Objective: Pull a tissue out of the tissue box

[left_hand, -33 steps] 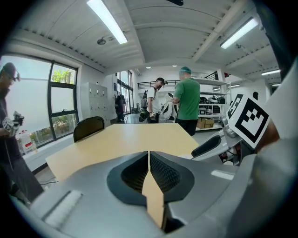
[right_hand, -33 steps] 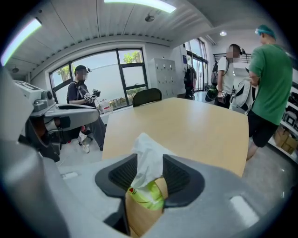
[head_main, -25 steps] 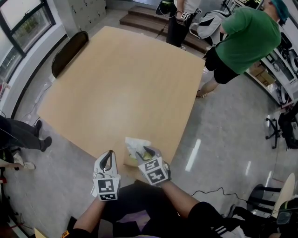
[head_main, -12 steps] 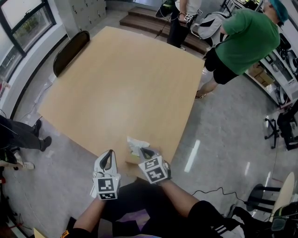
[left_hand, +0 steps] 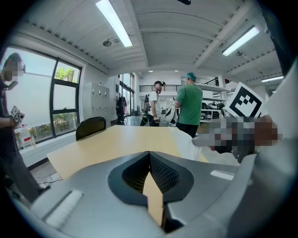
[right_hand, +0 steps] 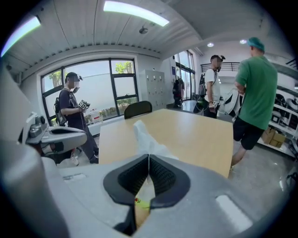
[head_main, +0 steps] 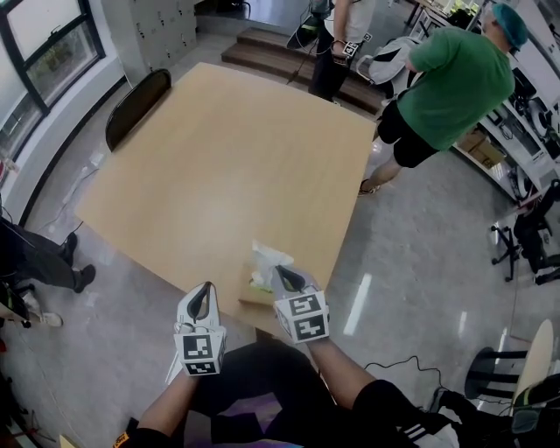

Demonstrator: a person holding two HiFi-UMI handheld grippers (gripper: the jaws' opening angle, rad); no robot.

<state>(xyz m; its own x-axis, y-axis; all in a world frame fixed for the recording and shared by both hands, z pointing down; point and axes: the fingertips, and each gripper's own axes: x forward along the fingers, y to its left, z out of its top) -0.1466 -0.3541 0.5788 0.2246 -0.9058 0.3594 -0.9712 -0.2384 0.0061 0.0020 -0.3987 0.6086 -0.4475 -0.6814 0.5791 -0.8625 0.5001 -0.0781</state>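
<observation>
Table (head_main: 227, 157): light wood, square top, on a glossy grey floor (head_main: 420, 245).
Chair (head_main: 133, 105): black, set at the table's far left edge.
Person in green shirt (head_main: 446, 87): standing past the far right corner (back turned).
Steps (head_main: 262, 44), grey lockers (head_main: 166, 22), windows (head_main: 35, 61): along the far and left walls.

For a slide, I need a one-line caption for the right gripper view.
Right tongs shut on a white tissue that stands up over the wooden table.
</observation>
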